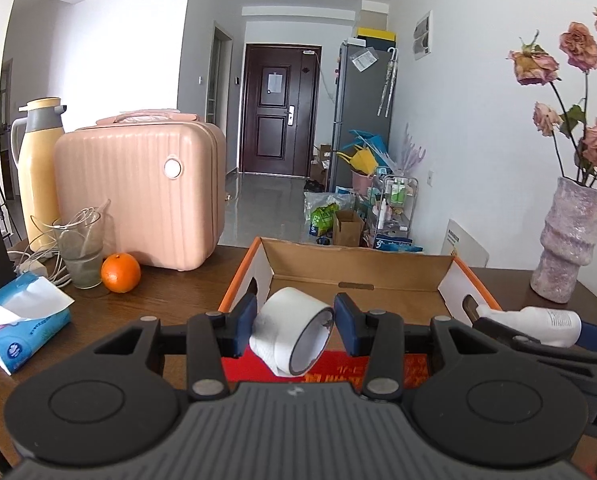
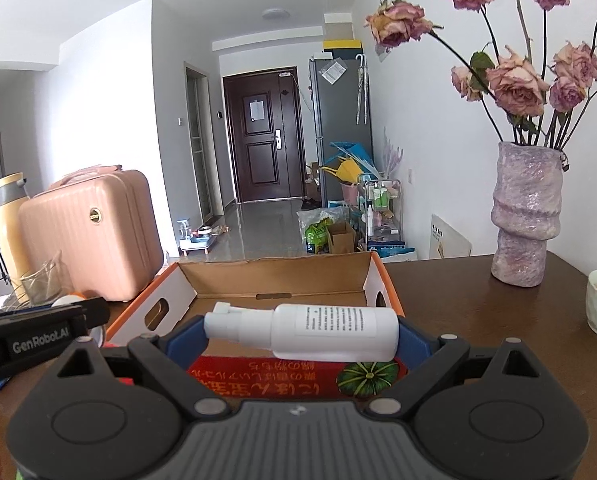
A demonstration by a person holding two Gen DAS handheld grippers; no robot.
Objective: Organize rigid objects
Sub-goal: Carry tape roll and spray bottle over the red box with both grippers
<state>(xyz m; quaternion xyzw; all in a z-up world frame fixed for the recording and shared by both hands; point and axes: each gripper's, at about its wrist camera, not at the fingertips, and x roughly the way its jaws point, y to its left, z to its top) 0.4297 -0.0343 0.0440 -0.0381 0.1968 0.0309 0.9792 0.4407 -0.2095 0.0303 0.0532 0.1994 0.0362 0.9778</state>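
My left tongs (image 1: 295,322) clamp a tape roll (image 1: 292,330); my right tongs (image 2: 301,334) grip a white bottle (image 2: 314,330) lengthwise, cardboard box (image 2: 274,276) at twelve o'clock.

Left gripper (image 1: 295,320): jaws narrow, clamped, tilted slightly down. Right gripper (image 2: 302,338): jaws wide, gripping, same downward tilt, close alongside.

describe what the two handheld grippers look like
Both match: the left gripper and right gripper each have a grey ribbed body, two round black discs, black linkage arms with silver rivets, and dark blue finger pads. White "GenRobot.AI" lettering marks the left one's side, seen from the right wrist.
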